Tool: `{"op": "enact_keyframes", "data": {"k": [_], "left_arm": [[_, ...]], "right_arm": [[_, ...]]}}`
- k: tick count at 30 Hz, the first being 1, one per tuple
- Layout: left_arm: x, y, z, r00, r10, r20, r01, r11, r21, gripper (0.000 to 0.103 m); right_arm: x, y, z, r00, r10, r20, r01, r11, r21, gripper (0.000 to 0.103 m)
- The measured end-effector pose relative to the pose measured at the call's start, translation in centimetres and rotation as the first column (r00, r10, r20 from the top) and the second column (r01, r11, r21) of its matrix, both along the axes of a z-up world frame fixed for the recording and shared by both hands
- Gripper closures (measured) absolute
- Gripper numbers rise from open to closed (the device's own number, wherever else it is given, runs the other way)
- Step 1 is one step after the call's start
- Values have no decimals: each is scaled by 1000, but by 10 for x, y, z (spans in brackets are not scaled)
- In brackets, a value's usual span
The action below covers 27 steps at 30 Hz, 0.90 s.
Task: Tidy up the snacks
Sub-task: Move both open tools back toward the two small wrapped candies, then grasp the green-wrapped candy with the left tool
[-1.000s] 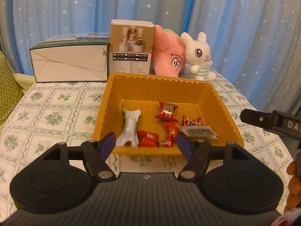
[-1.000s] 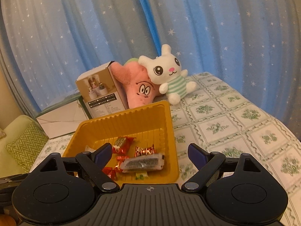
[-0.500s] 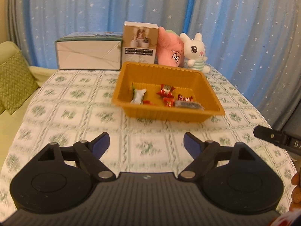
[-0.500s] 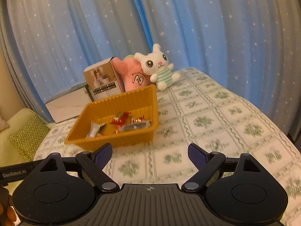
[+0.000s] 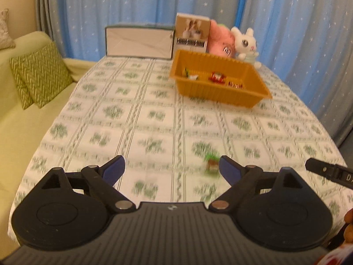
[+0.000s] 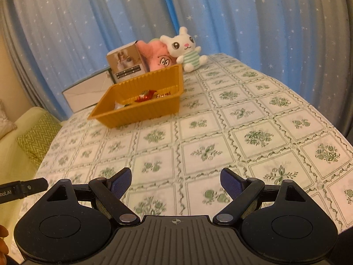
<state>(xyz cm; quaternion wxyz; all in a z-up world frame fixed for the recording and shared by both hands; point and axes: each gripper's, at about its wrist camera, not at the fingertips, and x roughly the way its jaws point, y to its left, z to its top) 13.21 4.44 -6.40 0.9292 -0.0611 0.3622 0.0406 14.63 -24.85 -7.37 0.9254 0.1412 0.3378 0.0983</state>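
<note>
Hanging spread above the desk (image 5: 154, 114), the left tool (image 5: 172, 167) has just been opening, nothing between its jaws; a blurred snack (image 5: 211, 164) lies just beside its right finger. The right tool (image 6: 175, 180) is released too. Other snacks (image 6: 146, 95) sit in the tray (image 6: 141, 112), well away.

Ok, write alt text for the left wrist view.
The open left gripper hovers empty over a green-patterned tablecloth, a small blurred snack lying by its right finger. Farther back sits an orange tray holding wrapped snacks, with boxes and two plush toys behind it.
</note>
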Motion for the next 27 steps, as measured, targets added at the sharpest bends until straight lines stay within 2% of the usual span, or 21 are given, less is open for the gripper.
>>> {"op": "enact_keyframes", "data": {"k": [7,13,17,22,25,27], "left_arm": [[-12,-5,-22,999,-39,-32,39,999,-10,15],[-1,-7,-32,997,-64,-48,63,998,-29,29],[10,-11,-41,993,-99,-68,97,995,-38,42],[25,-18,-51,986,-152,-67,150,988,-35,47],[38,-22,-56,983,-172,-66,170,985,-38,52],[47,-24,-58,981,-186,-60,184,982,-35,59]], "right_arm": [[-12,20,-5,997,70,14,-69,996,-62,16],[-10,22,-13,997,72,-7,-73,994,-77,16],[-7,24,-18,997,75,-20,-76,993,-90,16],[-1,22,-25,997,56,-44,-60,994,-93,16],[3,20,-28,997,43,-56,-48,995,-87,16],[7,19,-30,997,35,-62,-40,996,-83,16]]}}
